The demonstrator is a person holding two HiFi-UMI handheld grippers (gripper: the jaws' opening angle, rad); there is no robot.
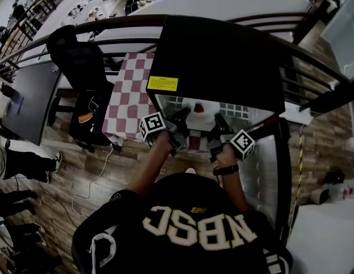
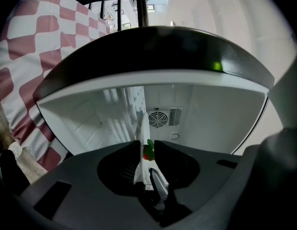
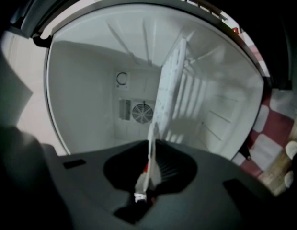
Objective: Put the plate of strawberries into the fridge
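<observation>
A white plate [image 1: 201,112] with red strawberries sits in the mouth of the small black fridge [image 1: 217,61], between my two grippers. My left gripper [image 1: 180,121] is at the plate's left rim. In the left gripper view the plate [image 2: 140,147] stands edge-on by the left jaw. A strawberry [image 2: 148,151] shows in the gap, so the left gripper [image 2: 147,145] is slightly open around the rim. My right gripper [image 1: 218,125] is at the right rim. In the right gripper view the jaws of the right gripper [image 3: 152,145] pinch the plate [image 3: 168,85].
The fridge's white interior [image 2: 201,119] has a fan vent [image 2: 158,119] on its back wall. Its door [image 1: 268,170] hangs open at the right. A red-and-white checkered cloth [image 1: 128,96] and a black chair [image 1: 80,61] lie to the left. A dark railing curves behind.
</observation>
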